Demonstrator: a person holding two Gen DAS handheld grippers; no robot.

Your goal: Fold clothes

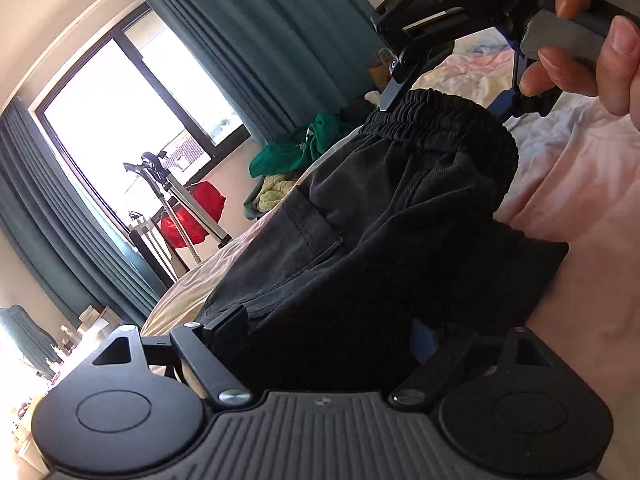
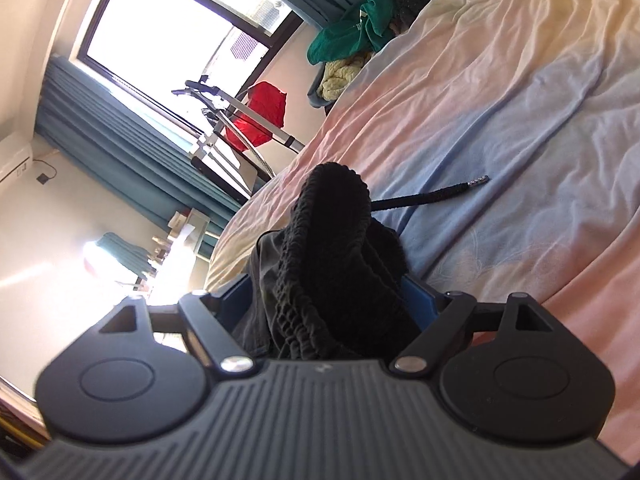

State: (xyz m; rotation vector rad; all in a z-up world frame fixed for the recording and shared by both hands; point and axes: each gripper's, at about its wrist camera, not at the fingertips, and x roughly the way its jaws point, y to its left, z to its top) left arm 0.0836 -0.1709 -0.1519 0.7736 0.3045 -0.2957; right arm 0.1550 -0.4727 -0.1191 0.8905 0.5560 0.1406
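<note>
A pair of black shorts [image 1: 384, 216] was found lying on the bed [image 1: 592, 200], the gathered elastic waistband [image 1: 436, 116] at the far end and the leg hems at the near end as seen from the left wrist, so that the long axis ran away from that camera. A patch pocket [image 1: 304, 232] was turned up on the left side. In the right wrist view a black drawcord [image 2: 432, 196] was seen trailing from the waistband across the sheet to the right.

The left gripper [image 1: 332, 328] was set at the hem end, its fingers spread wide with dark cloth bunched between them; whether the pads pressed on it could not be told. The right gripper [image 2: 332, 300] was set at the waistband end, blue pads wide apart on either side of the bunched elastic, contact likewise unclear. From the left wrist it was seen at the far right, gripped by a hand [image 1: 592, 40].

The garment thus lay stretched between the two grippers, each nearer its own end. Beyond the bed, a pile of green and yellow clothes [image 1: 288, 160] was visible near the window [image 1: 132, 120].
</note>
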